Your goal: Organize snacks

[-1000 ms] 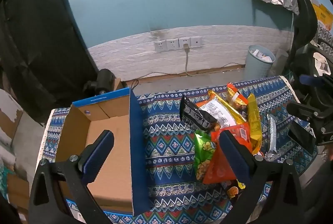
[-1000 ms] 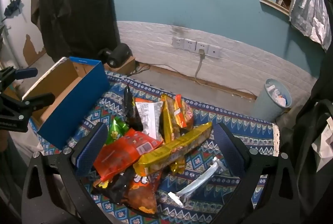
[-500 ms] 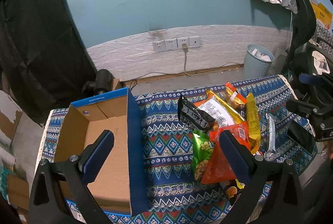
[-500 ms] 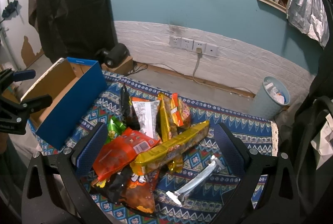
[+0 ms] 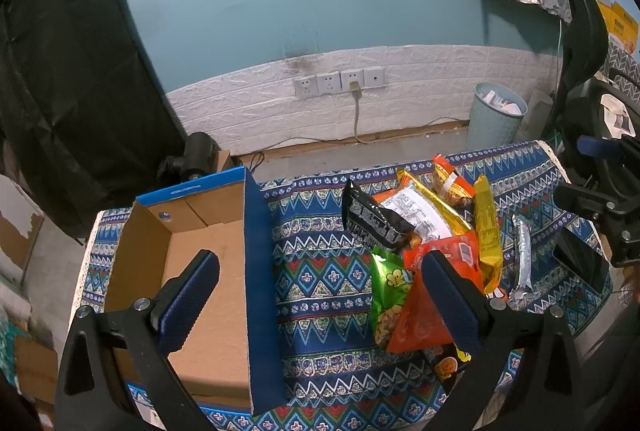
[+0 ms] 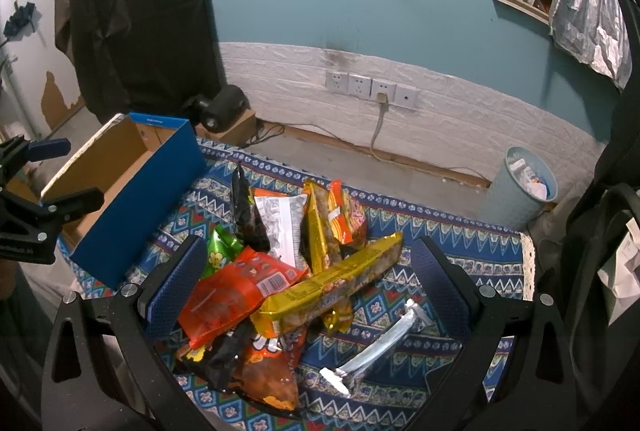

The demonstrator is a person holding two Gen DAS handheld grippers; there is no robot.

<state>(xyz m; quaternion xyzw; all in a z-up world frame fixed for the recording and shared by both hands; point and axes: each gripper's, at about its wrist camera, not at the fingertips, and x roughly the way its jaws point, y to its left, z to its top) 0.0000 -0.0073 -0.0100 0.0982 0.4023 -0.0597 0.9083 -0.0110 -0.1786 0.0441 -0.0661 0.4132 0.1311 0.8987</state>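
A pile of snack packets lies on the patterned cloth: an orange bag (image 6: 236,291), a long yellow packet (image 6: 332,291), a green bag (image 6: 220,251), a black bag (image 6: 248,215), a white-backed packet (image 6: 284,223) and a silver bar (image 6: 380,347). The pile also shows in the left wrist view (image 5: 424,227). An open blue cardboard box (image 5: 192,255) stands empty at the left. My left gripper (image 5: 320,291) is open and empty above the box's right wall. My right gripper (image 6: 308,279) is open and empty above the pile.
The table's cloth (image 5: 320,251) ends at a far edge by the floor. A grey waste bin (image 6: 524,187) stands on the floor at the far right. A black chair (image 5: 584,31) is at the right. A black cloth (image 6: 132,23) hangs at the left.
Both views have shifted only slightly; the left gripper has drifted a little to the right. The snacks and box have not moved, and both grippers stay open.
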